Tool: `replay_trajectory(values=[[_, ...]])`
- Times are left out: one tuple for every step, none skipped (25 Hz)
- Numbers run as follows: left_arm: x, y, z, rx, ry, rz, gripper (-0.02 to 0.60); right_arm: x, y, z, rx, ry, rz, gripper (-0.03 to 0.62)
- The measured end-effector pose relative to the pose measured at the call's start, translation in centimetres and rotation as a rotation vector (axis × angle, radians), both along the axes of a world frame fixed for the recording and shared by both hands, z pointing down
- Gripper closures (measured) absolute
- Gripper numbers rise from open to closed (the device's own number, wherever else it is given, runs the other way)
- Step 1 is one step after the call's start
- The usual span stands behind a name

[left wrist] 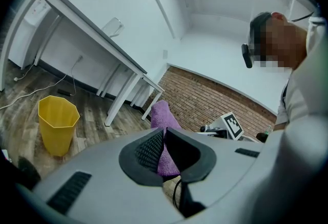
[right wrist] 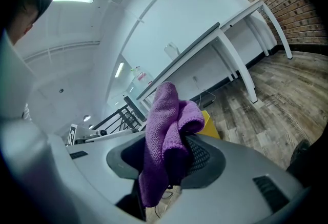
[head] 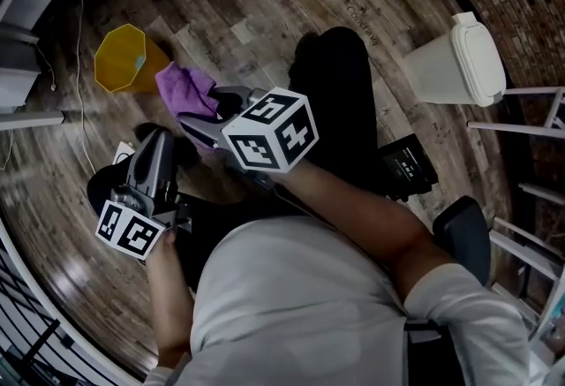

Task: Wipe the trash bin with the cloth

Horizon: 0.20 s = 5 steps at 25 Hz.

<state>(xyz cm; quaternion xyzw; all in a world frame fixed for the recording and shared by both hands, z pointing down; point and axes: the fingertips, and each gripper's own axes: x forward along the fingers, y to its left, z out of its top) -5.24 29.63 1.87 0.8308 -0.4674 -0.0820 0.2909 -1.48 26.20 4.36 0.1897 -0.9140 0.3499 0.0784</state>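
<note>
Nearby, upright yellow trash bin [head: 115, 66], purple cloth [head: 181, 91] outside it.

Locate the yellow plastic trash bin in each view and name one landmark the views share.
Head view: yellow plastic trash bin upper left, on the wooden floor.
Left gripper view: left side, standing on the floor.
Right gripper view: only a yellow sliver right of centre, behind the purple cloth.
Shared landmark: that purple cloth.
</note>
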Motion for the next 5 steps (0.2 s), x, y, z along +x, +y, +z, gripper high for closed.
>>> replay_trajectory(values=[[0.01, -0.02, 0.04, 0.000, 0.000, 0.000, 0.560, -0.02, 0.03, 0.08, 0.000, 0.001, -0.001, 0.421], [0.05, -0.04, 0.08, 0.000, 0.000, -0.001, 0.560, 0.00, 0.05, 0.15, 0.000, 0.003, -0.002, 0.421], [0.14, -0.06, 0.12, -0.001, -0.001, 0.000, 0.560, 0.06, 0.07, 0.22, 0.001, 0.004, -0.003, 0.421], [0.25, -0.08, 0.17, -0.001, -0.001, 0.000, 0.560, 0.15, 0.09, 0.29, 0.002, 0.006, -0.004, 0.422], [0.38, -0.09, 0.22, -0.001, -0.001, 0.001, 0.560, 0.25, 0.12, 0.36, 0.004, 0.008, -0.004, 0.422]])
